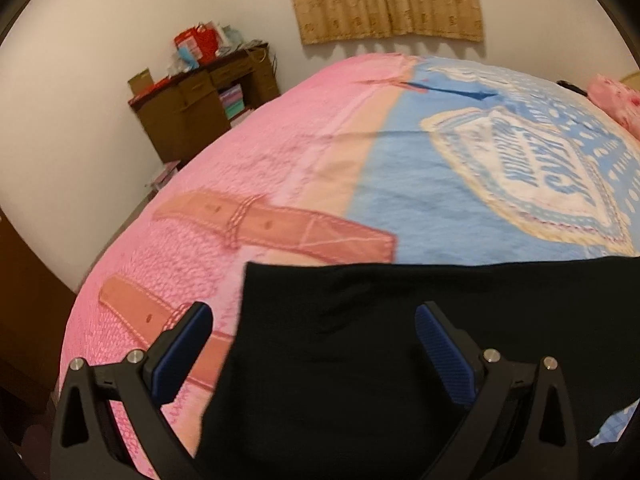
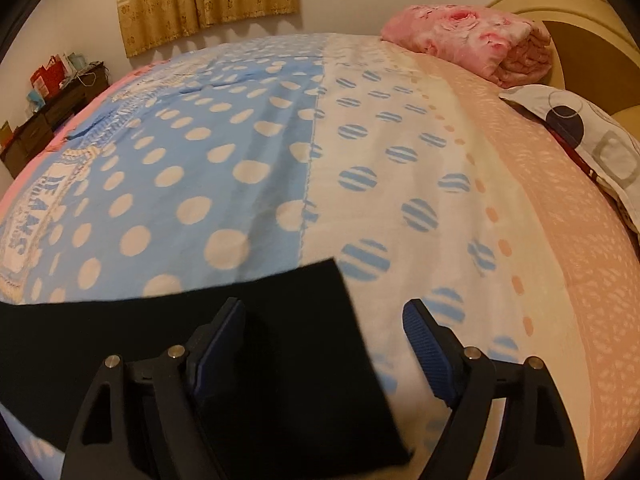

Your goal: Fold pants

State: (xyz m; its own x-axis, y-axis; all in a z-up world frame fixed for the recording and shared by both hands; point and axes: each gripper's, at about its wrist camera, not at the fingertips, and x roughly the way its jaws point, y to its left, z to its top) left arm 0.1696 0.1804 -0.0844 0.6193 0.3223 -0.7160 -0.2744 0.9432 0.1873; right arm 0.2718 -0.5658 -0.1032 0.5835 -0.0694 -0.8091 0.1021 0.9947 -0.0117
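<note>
I held both grippers, left (image 1: 312, 344) and right (image 2: 324, 340), jaws apart, over the black pants' (image 1: 360, 360) 9 and 3 o'clock ends on the bed (image 2: 400, 160), ready to grasp them.

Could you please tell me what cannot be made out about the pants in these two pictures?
- Left wrist: the black pants run off the bottom and right edges, hiding their full shape.
- Right wrist: the pants run off the left edge.
- Both: dark cloth and blur hide seams, folds, waistband.
</note>
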